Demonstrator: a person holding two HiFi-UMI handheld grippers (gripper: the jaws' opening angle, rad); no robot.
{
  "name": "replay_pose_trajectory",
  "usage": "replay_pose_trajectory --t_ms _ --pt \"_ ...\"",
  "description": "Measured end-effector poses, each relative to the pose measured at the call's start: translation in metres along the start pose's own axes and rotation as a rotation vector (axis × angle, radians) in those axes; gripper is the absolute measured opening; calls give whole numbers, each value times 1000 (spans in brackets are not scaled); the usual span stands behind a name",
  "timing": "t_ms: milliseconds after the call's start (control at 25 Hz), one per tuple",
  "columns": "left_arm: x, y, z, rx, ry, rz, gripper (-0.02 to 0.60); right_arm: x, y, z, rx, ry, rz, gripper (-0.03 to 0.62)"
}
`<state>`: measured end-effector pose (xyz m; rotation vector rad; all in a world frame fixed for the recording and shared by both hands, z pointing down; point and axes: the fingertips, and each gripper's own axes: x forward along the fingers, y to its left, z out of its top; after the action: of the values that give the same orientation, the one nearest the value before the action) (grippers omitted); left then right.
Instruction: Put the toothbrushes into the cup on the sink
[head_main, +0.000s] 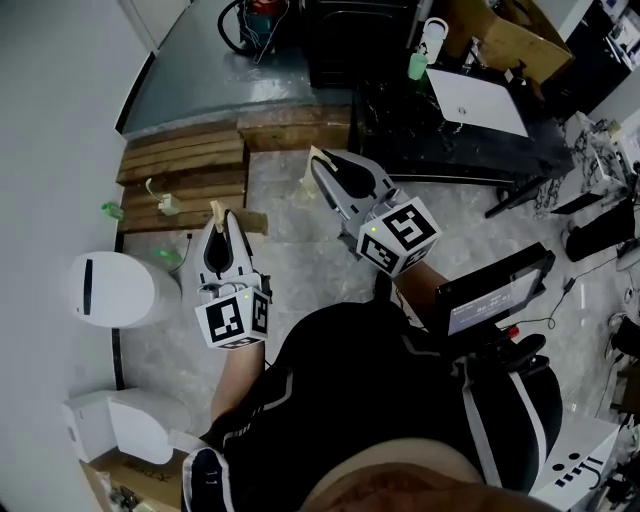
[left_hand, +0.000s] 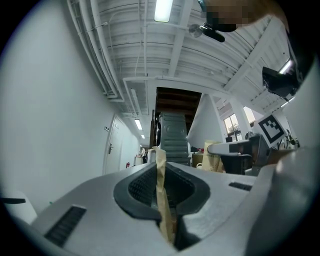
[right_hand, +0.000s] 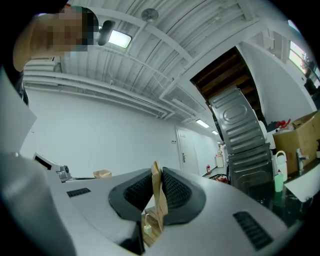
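My left gripper is held out level over the stone floor, shut on a flat tan strip that pokes past its tips. In the left gripper view that strip stands upright, pinched between the dark pads. My right gripper is further ahead and also shut on a tan strip, seen squeezed between its pads. I cannot tell whether these strips are toothbrushes. A white rounded basin sits at the left by the wall, with small green things near it. No cup is clearly visible.
A low wooden platform lies ahead with a small white plug on it. A black table with a white laptop stands at the right. A black screen is by my right arm. A white wall runs along the left.
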<state>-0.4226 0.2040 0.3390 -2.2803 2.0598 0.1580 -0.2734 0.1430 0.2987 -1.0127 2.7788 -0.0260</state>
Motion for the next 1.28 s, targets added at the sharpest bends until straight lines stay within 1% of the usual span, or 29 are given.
replay_pose_trajectory --t_ms 120,280,520,720,960,1280 --pt "28 -23 0 -5 11 16 40 -8 -36 8 5 -6 -2 51" --pt "66 -58 1 9 9 2 40 -13 -87 15 22 -16 -7 51" --pt "114 -105 1 19 12 -7 40 -28 -150 24 43 -26 -15 51" --pt "148 -148 0 14 0 -20 40 -49 -201 35 36 -47 -27 51" --pt "187 -199 0 25 -12 -45 40 -75 -257 48 33 -68 -46 51" --pt "232 -260 2 23 -20 -87 40 -111 -328 62 41 -91 -93 51"
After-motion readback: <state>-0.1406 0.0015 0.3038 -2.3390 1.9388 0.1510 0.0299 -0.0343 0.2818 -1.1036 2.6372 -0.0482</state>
